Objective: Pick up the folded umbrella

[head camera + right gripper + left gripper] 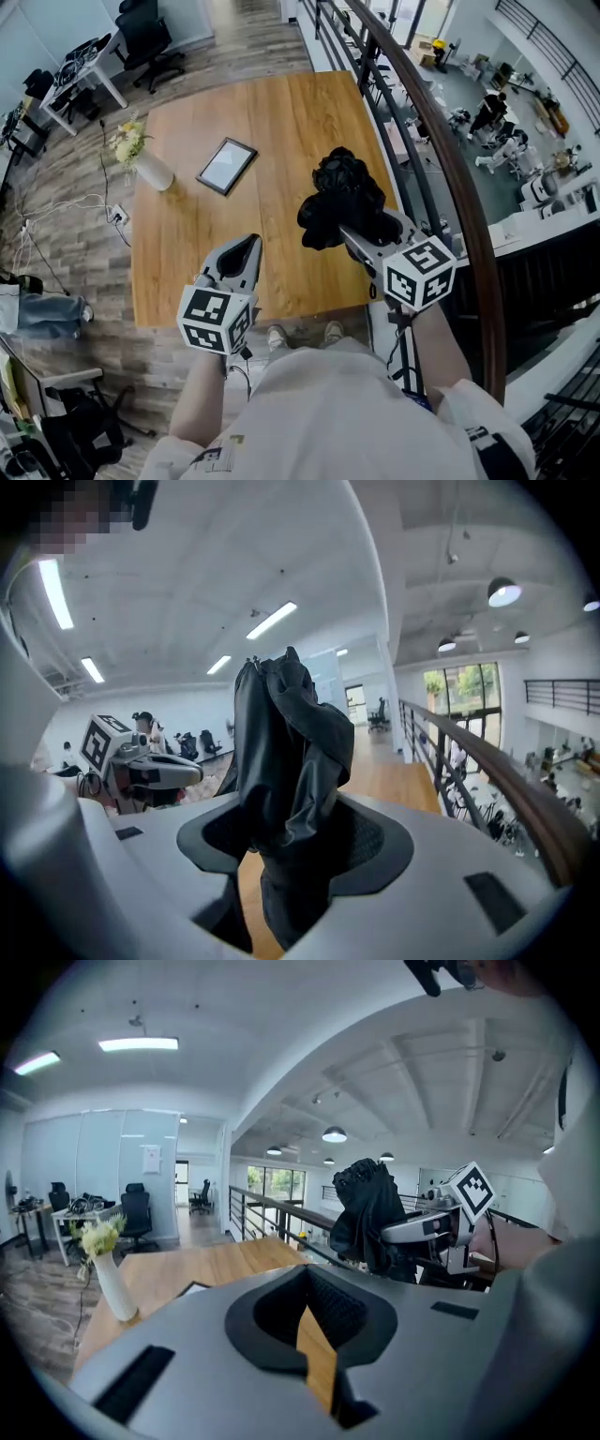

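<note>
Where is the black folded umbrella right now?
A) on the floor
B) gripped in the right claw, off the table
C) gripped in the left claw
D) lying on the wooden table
B: the right claw clamps the umbrella above the table; the left claw holds nothing.

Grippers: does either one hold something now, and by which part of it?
The right gripper holds the black folded fabric umbrella, jaws closed on the lower part of its bundled canopy; no handle shows. The left gripper holds nothing.

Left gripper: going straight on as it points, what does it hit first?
The left gripper probably meets the wooden table first, near the tablet. Nothing nearer shows, but depth is unclear.
</note>
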{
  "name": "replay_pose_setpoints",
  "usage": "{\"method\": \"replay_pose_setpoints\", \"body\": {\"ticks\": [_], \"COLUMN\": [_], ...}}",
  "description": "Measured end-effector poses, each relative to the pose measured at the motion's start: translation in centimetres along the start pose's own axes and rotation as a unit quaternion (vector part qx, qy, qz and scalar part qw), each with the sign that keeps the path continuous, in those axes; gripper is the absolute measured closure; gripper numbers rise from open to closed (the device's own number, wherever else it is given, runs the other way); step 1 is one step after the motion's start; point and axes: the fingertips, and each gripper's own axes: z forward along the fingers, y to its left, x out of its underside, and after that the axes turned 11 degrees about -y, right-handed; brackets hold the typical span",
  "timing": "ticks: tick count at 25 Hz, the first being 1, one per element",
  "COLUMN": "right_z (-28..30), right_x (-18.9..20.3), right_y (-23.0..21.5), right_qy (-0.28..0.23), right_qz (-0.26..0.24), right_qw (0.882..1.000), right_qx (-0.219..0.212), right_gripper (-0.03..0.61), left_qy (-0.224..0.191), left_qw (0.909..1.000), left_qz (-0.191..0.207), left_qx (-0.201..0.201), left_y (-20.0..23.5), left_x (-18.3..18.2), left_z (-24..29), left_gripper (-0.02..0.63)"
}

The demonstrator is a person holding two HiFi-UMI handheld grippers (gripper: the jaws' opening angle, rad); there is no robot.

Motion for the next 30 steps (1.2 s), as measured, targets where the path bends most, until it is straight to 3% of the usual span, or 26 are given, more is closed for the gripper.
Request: {"method": "replay_pose_setpoints", "body": {"ticks": [7,13,18,21,24,30], "right_z": [-4.3,-7.9,-10.3,-10.6,-10.5,-9.3], "right_x": [-11.1,-15.9,-17.5,-17.3,-16.1,-13.6], "right_y": [4.0,7.8,9.9,11.1,12.0,10.7], "right_qy": [-0.146,-0.221,-0.275,-0.281,-0.276,-0.235], "right_qz": [-0.052,-0.084,-0.116,-0.133,-0.132,-0.121], "right_qw": [0.988,0.971,0.953,0.948,0.950,0.962], "right_qx": [0.024,0.031,0.055,0.059,0.056,0.059], "right_gripper": [0.319,0.318,0.316,0.315,0.316,0.316], "left_qy": [-0.111,-0.186,-0.153,-0.168,-0.186,-0.177], "left_qw": [0.9911,0.9750,0.9804,0.9797,0.9776,0.9802], "left_qz": [0.074,0.122,0.123,0.108,0.095,0.089], "left_qx": [-0.003,0.012,0.011,0.018,0.025,0.011], "left_y": [-1.2,-3.3,-3.6,-3.1,-2.6,-1.5], "left_x": [-9.8,-15.6,-15.2,-14.9,-14.5,-13.1], "left_z": [-3.5,-6.7,-8.2,-9.1,-10.3,-9.5], "left_gripper": [0.597,0.597,0.597,0.597,0.597,0.597]}}
